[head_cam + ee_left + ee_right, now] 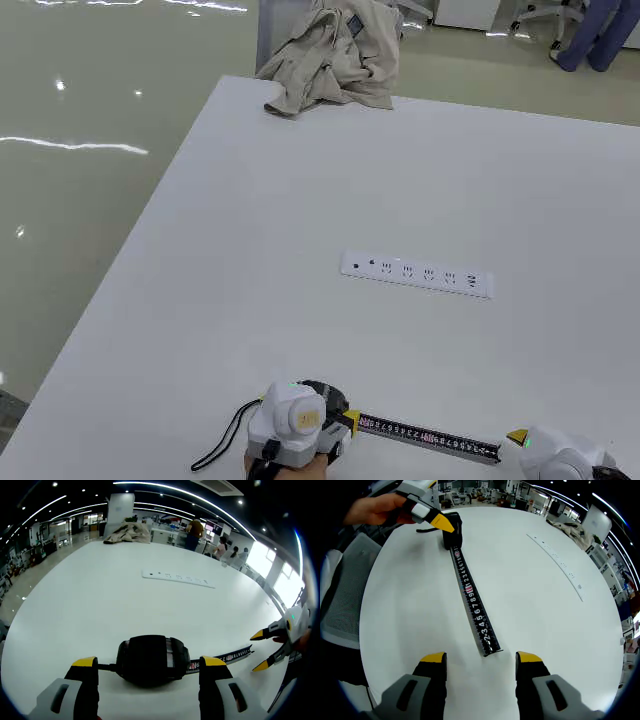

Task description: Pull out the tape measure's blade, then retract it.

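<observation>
The tape measure (325,398) sits bottom centre in the head view, its blade (430,438) stretched rightward flat on the white desk (300,200). The left gripper (149,661) has wide-open jaws flanking the case, unclamped. The right gripper (481,656) has jaws apart and empty, with the blade tip just ahead.

Lighting: bright, even, from overhead ceiling strips (140,483). Glare: white streaks on the glossy floor (80,146); window (261,559) blown out. Shadows: soft and faint beneath the tape measure (152,660). Focus: sharp centrally, distant background perhaps slightly soft. Distortion: strong fisheye bowing of the white table (100,595) in both gripper views.
</observation>
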Demonstrator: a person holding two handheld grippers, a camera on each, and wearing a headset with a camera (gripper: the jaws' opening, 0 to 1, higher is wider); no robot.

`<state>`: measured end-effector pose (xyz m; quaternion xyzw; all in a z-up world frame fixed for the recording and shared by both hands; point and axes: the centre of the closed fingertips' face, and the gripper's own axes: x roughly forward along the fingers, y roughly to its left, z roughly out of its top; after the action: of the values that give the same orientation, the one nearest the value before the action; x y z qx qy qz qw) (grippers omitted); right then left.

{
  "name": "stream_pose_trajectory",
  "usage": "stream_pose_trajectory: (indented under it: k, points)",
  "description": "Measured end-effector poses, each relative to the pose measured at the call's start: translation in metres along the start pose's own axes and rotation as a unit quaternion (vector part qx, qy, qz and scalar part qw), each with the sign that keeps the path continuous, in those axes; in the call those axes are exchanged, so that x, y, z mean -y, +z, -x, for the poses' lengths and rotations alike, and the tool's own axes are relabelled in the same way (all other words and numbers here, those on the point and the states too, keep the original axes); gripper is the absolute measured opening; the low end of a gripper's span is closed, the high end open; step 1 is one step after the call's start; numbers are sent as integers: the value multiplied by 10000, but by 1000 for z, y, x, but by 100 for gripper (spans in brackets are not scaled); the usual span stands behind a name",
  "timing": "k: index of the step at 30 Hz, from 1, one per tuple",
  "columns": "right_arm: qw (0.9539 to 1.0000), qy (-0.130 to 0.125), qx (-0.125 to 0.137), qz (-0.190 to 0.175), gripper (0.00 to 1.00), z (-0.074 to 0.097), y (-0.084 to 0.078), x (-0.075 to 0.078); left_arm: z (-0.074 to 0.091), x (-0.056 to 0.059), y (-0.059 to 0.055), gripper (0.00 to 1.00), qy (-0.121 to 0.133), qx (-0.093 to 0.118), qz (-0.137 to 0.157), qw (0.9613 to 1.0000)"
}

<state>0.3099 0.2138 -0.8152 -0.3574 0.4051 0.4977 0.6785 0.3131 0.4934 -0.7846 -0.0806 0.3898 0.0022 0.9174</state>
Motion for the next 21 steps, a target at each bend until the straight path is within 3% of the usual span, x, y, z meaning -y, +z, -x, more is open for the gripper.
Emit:
stream_pose_trajectory:
  k: [10, 21]
  points:
    - [9983, 308, -163, 466, 49, -5, 1, 8, -5, -1, -2, 76, 5, -38, -19, 10000]
    - [9952, 576, -293, 732, 38, -11, -3, 9, -8, -2, -1, 72, -15, -65, -64, 10000]
